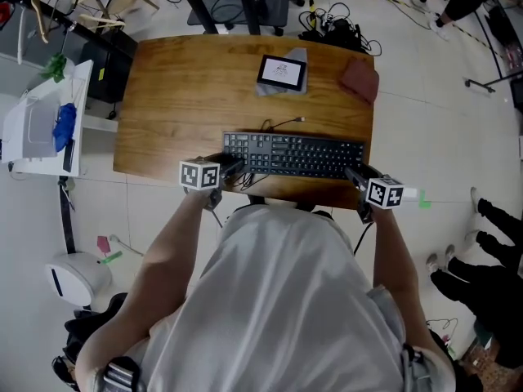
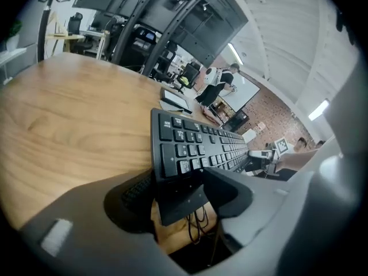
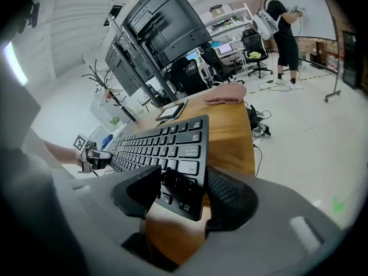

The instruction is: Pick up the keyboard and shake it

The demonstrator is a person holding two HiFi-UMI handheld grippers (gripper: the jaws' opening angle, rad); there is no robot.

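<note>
A black keyboard [image 1: 294, 153] lies flat along the near edge of the wooden table [image 1: 180, 96]. My left gripper [image 1: 233, 170] is at its left end and my right gripper [image 1: 355, 175] at its right end. In the left gripper view the keyboard's [image 2: 190, 148] near corner sits between the wide jaws of the left gripper [image 2: 172, 191], with no firm press showing. The right gripper view shows the same thing. The keyboard's [image 3: 167, 145] corner is between the spread jaws of the right gripper [image 3: 181, 191]. One jaw is over the keys and the other beside the edge.
A small tablet [image 1: 282, 72] rests on a grey cloth at the table's far side, with a reddish-brown cloth [image 1: 359, 78] to its right. The keyboard's cable [image 1: 282, 123] curls behind it. A white cart [image 1: 41, 125] stands left of the table. Someone's shoes [image 1: 490, 219] are at the right.
</note>
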